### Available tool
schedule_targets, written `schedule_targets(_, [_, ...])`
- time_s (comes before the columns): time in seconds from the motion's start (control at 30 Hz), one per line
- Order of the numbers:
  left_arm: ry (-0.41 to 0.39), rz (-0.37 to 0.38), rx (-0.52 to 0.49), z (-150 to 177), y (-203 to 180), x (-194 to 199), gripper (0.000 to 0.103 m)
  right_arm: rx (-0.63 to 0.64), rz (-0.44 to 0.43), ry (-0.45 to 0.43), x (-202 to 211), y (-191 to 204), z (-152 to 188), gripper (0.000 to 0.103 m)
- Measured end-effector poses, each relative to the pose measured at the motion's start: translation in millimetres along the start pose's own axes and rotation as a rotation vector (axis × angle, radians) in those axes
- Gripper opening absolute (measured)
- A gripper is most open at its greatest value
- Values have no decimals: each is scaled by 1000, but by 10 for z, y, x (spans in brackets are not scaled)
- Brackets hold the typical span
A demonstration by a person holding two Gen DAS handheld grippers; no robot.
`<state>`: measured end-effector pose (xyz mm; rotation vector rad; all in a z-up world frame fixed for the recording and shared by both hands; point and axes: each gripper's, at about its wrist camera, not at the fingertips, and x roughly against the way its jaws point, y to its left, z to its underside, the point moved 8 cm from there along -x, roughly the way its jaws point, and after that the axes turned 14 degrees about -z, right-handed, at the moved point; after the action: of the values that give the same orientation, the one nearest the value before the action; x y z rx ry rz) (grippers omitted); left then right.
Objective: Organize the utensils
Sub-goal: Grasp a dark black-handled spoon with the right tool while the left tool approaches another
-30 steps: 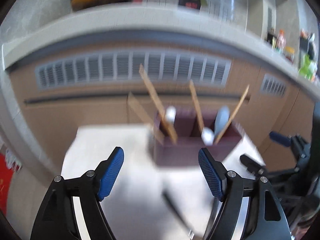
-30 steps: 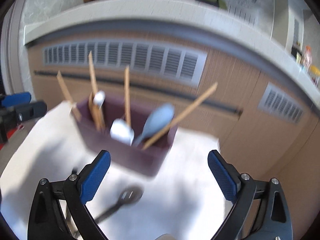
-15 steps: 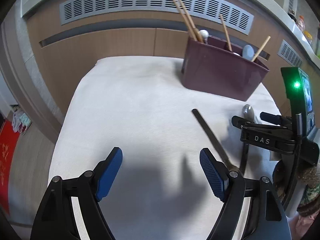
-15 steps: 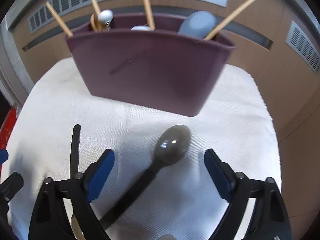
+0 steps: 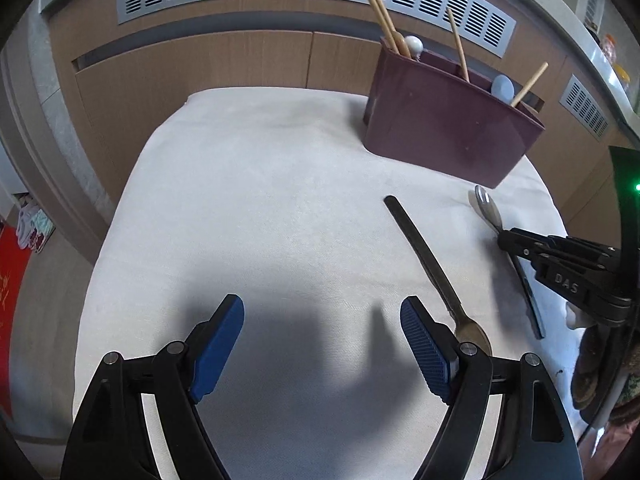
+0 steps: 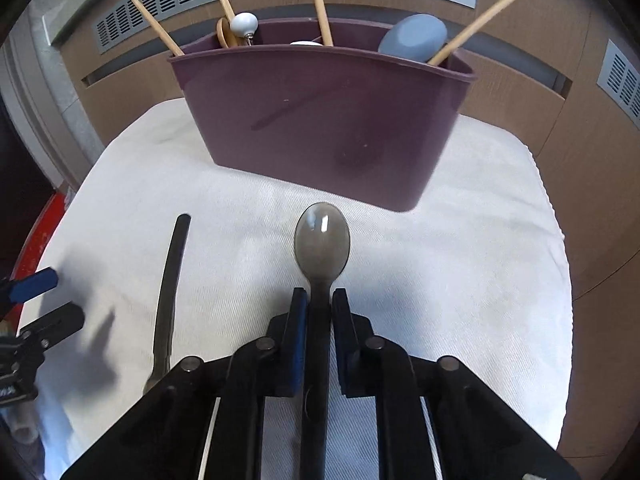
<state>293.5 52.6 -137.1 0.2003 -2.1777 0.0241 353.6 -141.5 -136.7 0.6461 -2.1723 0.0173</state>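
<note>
Right hand-held gripper (image 6: pixel 319 308), jaws just closed, clamps the black handle of a dark grey spoon (image 6: pixel 322 240) lying on the white cloth-covered bench (image 6: pixel 460 240); ahead stands the maroon plastic utensil caddy (image 6: pixel 320 120). Left hand-held gripper (image 5: pixel 322 332) hangs wide and empty, a second black-handled spoon (image 5: pixel 432 272) beside its right finger.

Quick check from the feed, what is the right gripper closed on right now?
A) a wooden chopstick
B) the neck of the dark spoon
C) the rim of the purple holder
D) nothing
B: the right gripper pads pinch the dark spoon just behind its bowl.
</note>
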Motion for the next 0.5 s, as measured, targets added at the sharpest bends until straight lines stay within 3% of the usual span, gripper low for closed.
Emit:
schedule_targets(0.17, [13,13,-40,40,-179,15,81,0,4,-6,118,-124,125,12])
schedule_targets(0.33, [14,9,-79,73,-306,63,81,15,-14,-37,166,-138,38,13])
schedule_targets(0.4, [17,5,-90,88,-333,77,81,23,-23,-43,126,-147,-86,25])
schedule_targets(0.47, [20,-2,-96,106,-338,87,82,21,-9,-57,72,-155,-190,44])
schedule_targets(0.5, [22,-4,-98,108,-334,88,82,18,-1,-56,31,-169,-237,46])
